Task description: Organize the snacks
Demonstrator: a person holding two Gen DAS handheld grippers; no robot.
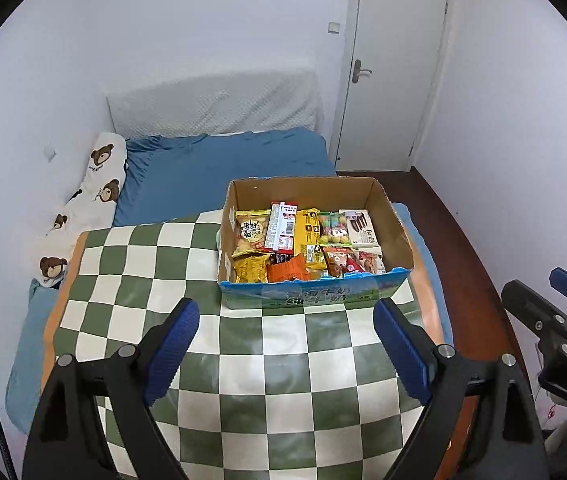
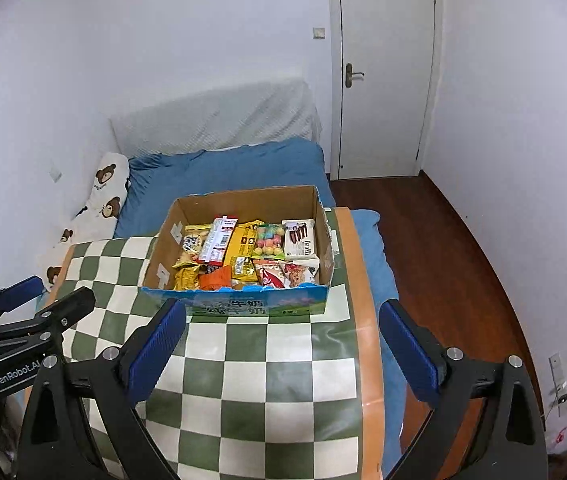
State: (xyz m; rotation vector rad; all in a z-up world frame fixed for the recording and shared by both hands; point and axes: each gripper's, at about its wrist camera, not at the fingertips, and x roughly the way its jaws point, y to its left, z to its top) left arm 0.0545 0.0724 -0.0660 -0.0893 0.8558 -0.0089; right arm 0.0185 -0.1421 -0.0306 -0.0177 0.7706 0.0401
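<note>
A cardboard box [image 1: 395, 224] [image 2: 163, 240] with a blue printed front stands at the far end of a green-and-white checked cloth [image 1: 275, 380] [image 2: 251, 368]. Several snack packets fill it: yellow bags, a red-and-white carton [image 1: 282, 227] [image 2: 219, 240], an orange packet [image 1: 288, 270] [image 2: 215, 279], coloured candy balls [image 1: 333, 227] [image 2: 269, 241] and a white biscuit box [image 1: 359, 227] [image 2: 301, 239]. My left gripper [image 1: 286, 312] hangs open above the cloth, short of the box, with nothing between its blue pads. My right gripper [image 2: 283, 314] is open and empty too, near the box's front.
The cloth covers a board with an orange rim [image 2: 367, 320] lying on a blue bed [image 1: 219, 168]. A bear-print pillow [image 1: 91, 192] lies along the left wall. Dark wooden floor [image 2: 443, 240] and a white door [image 2: 383, 72] are to the right.
</note>
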